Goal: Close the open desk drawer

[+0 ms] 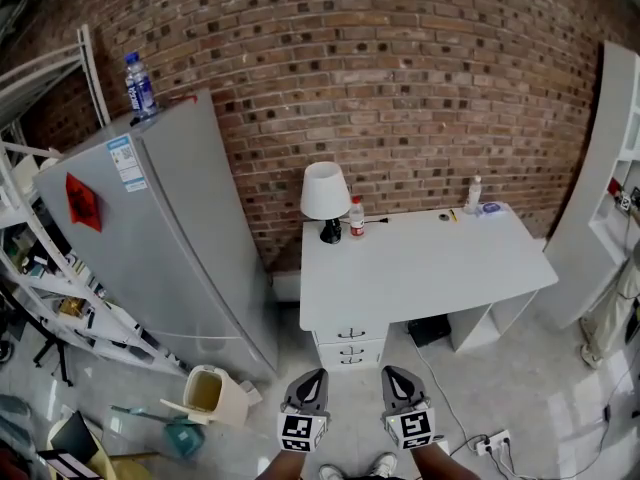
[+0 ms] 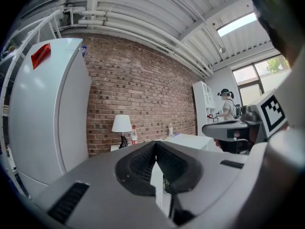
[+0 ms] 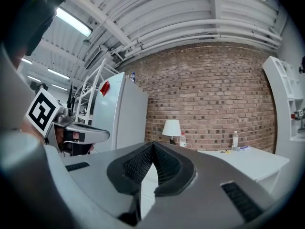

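- The left gripper [image 1: 309,376] has its jaws pressed together with nothing between them. It hangs in the air in front of the white surface [image 1: 430,268] and touches nothing.
- The right gripper [image 1: 393,372] hangs just beside it, its jaws likewise together and empty.
- The drawers [image 1: 350,346] are three fronts, stacked under the front left corner of the surface and well apart from both grippers. From this angle I cannot tell whether any of them stands out.
- The surface has its back edge against a brick wall [image 1: 400,68].
- One lamp [image 1: 326,198] stands at the back left corner, with a red-labelled bottle [image 1: 357,217] just beside it.
- A clear bottle [image 1: 474,194] stands near the back right corner, making two bottles on the surface.
- One grey fridge [image 1: 170,228] stands to the left of the surface, with a third bottle [image 1: 139,85] on top.
- On the floor are one beige bin [image 1: 212,392] near the fridge and one power strip [image 1: 490,440].
- A white shelf unit [image 1: 600,188] stands at the right.
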Demonstrator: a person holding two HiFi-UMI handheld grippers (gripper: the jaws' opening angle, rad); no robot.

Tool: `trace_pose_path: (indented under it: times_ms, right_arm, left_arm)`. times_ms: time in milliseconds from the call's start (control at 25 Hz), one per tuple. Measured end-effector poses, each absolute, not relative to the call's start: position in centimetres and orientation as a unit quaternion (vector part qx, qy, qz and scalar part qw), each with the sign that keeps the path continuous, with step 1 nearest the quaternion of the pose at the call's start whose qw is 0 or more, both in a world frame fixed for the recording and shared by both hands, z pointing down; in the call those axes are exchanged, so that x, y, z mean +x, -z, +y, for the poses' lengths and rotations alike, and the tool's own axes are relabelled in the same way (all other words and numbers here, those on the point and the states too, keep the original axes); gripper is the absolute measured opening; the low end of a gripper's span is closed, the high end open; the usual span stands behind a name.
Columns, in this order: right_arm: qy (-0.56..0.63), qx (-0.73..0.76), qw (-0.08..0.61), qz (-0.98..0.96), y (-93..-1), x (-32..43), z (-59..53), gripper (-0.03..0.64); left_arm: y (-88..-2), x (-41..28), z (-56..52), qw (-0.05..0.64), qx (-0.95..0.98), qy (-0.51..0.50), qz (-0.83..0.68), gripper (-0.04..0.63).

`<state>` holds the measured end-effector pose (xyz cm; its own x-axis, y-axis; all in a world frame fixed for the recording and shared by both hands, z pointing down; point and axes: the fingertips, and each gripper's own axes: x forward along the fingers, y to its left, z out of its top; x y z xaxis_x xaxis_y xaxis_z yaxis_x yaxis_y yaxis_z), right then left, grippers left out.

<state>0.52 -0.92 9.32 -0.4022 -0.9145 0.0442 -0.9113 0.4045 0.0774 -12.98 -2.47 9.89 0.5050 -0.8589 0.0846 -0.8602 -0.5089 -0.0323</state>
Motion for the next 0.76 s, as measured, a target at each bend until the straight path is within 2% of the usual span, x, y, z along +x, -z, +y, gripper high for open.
trace_pose_path:
  times_ms: [760]
  right_arm:
    - [0.044,0.563,0.033,-0.824,-6.7,-0.1,-0.8,0.026]
  left_arm:
    - [-7.9,-12.4,-2.2,-0.034,0.872,-0.027,-0.488,0.006]
